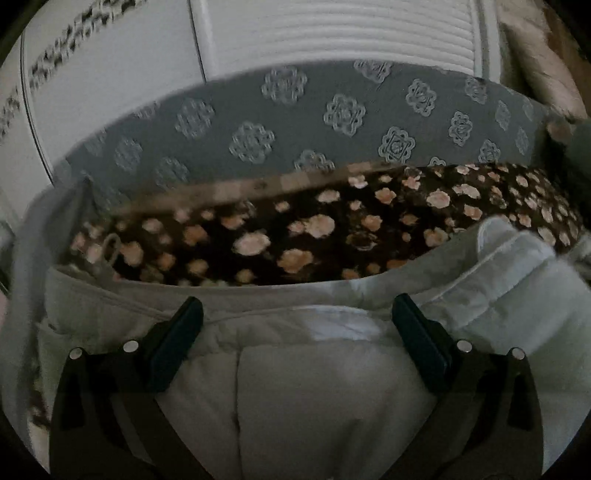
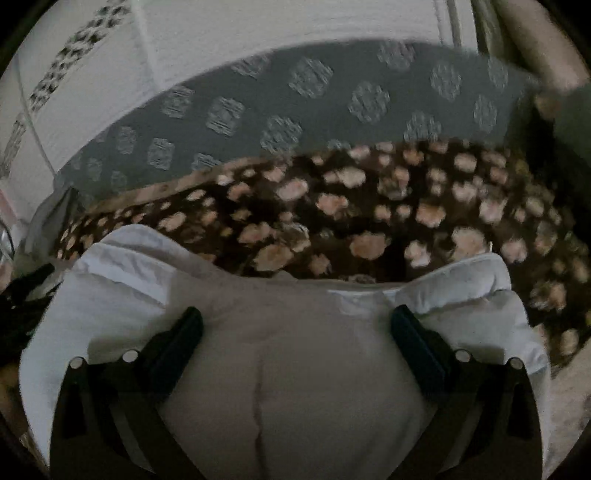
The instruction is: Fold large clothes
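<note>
A pale grey-white padded garment [image 1: 295, 387] fills the lower half of the left wrist view, lying on a dark floral blanket [image 1: 295, 236]. My left gripper [image 1: 297, 325] is open, its fingers spread wide over the garment's folded edge, with fabric bulging between them. In the right wrist view the same padded garment [image 2: 295, 369] lies under my right gripper [image 2: 297, 328], which is also open with fingers wide apart over the cloth. A seam runs down the fabric between the right fingers. Whether either gripper touches the cloth I cannot tell.
Beyond the floral blanket [image 2: 369, 221] lies a grey bedcover with pale medallions [image 1: 332, 118] [image 2: 332, 99]. White louvred doors [image 1: 332, 33] and a white panel stand behind. A beige cushion [image 1: 543, 55] sits at the far right.
</note>
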A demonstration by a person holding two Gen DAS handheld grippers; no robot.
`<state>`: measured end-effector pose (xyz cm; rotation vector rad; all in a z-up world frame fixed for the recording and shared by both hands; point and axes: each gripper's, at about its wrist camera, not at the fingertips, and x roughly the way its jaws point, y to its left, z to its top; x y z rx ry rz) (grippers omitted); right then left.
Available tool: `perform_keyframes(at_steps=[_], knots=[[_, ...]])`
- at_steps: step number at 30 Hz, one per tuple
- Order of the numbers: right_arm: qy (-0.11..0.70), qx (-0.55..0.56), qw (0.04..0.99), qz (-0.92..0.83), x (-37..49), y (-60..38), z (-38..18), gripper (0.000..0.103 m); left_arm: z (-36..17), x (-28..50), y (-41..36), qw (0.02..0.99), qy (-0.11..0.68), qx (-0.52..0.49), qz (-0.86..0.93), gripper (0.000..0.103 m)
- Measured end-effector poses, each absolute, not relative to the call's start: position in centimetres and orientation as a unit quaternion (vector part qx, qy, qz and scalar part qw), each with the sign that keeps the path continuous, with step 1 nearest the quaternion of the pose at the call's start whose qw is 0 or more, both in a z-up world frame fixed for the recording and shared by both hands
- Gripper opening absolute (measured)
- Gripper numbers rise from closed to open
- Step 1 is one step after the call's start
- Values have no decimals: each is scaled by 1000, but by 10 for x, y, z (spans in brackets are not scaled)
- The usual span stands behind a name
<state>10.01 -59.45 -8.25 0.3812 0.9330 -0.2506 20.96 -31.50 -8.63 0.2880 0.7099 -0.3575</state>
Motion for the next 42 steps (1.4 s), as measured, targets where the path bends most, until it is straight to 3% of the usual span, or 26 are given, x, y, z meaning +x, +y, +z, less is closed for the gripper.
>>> perform_keyframes(at_steps=[13,18,22,24,31,34,37,42], knots=[[489,166,845,-136,136,-591,-128,101,-143,238,-330,892,405,150,-137,100],[450,153,875,-94,82,-585,-74,101,-117,208,-298,879,409,140,-202,100],[403,109,904,-96,-1,-596,-2,101,-49,144,-237,923,312,145,-174,100],[408,132,897,-106,-44,-612,6,101,-31,112,-182,928,314,95,-177,100],[435,221,860,-147,-109,-655,-13,101,-78,63,-86,904,408,86,-98,100],[447,292,838,-111,-98,-650,-31,101,-87,66,-86,900,419,35,-118,100],[495,272,817,-112,-86,-629,-53,101,-96,77,-100,885,436,-26,-163,100],[535,269,793,-110,-77,-618,-83,101,-118,74,-135,886,433,47,-160,100]])
